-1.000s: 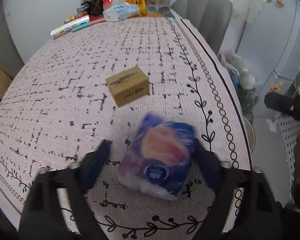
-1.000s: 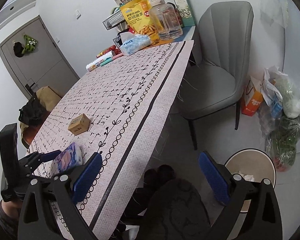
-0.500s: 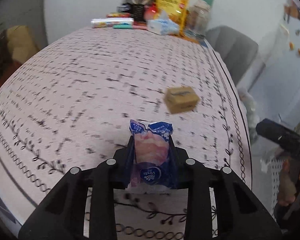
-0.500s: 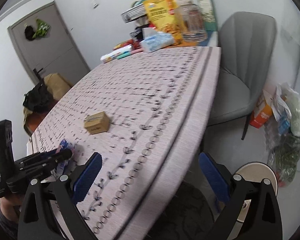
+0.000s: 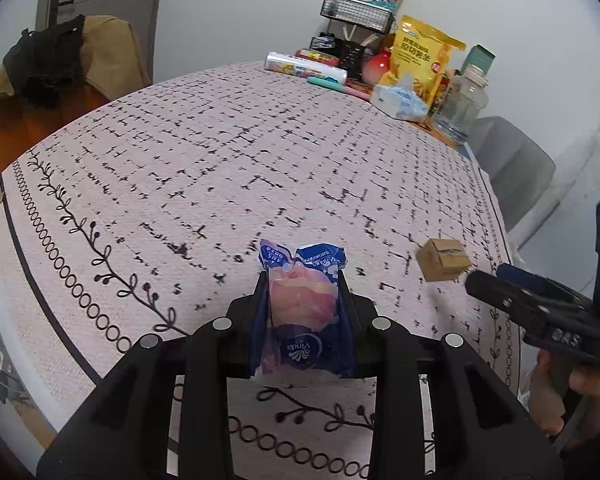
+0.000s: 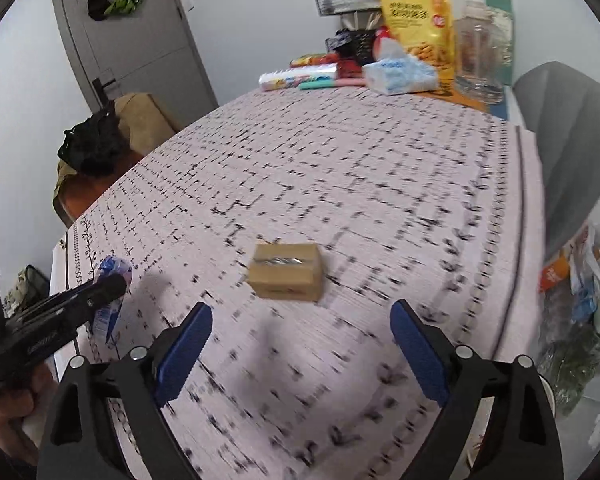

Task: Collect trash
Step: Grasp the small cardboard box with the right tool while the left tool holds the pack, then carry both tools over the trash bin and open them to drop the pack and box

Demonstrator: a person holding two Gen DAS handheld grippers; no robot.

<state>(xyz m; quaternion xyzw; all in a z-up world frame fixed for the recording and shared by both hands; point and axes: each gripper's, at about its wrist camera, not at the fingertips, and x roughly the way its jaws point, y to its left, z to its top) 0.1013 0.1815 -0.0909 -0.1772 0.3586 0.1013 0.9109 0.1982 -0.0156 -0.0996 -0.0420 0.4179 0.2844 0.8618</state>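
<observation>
My left gripper (image 5: 303, 300) is shut on a blue and pink tissue packet (image 5: 302, 312), held upright above the near end of the pink patterned table (image 5: 220, 168). The packet also shows at the left of the right wrist view (image 6: 112, 296). A small cardboard box (image 6: 286, 271) lies on the table just ahead of my right gripper (image 6: 300, 344), which is open and empty with blue pads (image 6: 184, 350). The box shows at the right of the left wrist view (image 5: 442, 259), with the right gripper beside it (image 5: 496, 280).
Snack bag (image 5: 422, 56), tissue pack (image 5: 398, 100), glass jar (image 5: 462, 106), rolls and a wire rack (image 5: 356, 10) crowd the table's far end. A grey chair (image 6: 572, 136) stands on the right. Bags (image 6: 584, 280) lie on the floor by it.
My left gripper closed on the tissue packet, lifted it off the table and swung left. My right gripper moved in over the table towards the cardboard box, still open.
</observation>
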